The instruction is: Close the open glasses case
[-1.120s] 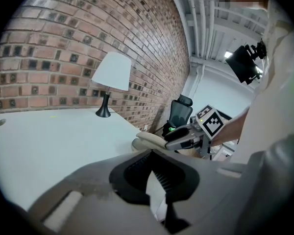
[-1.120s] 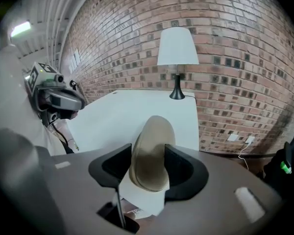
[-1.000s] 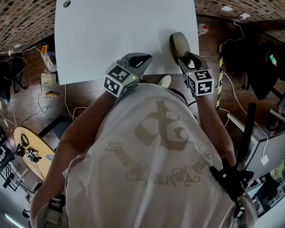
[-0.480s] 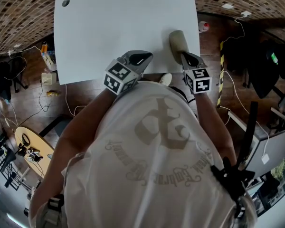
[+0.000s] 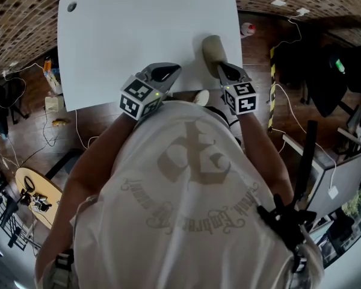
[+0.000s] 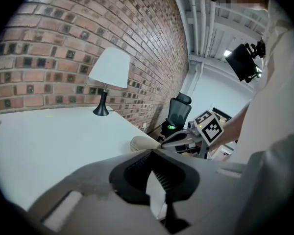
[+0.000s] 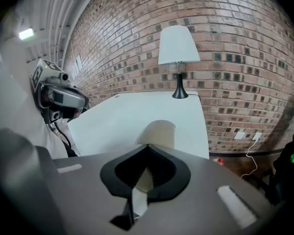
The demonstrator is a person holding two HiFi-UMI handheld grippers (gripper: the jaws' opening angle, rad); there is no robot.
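Observation:
A beige glasses case lies lengthwise on the white table, near its right front corner. It looks closed, a smooth rounded shell. My right gripper is at the case's near end with its jaws shut together and nothing between them; the case lies just beyond the tips. My left gripper hovers over the table's front edge, left of the case and apart from it. Its jaws meet at the tip and hold nothing. From the left gripper view the case and the right gripper show side by side.
A table lamp with a white shade stands at the table's far edge by the brick wall. A small round hole is in the table's far left corner. A black office chair stands beyond the table's right side.
The right gripper's jaws, open around the case's near end a second ago, have closed. Both hands stay about where they were.

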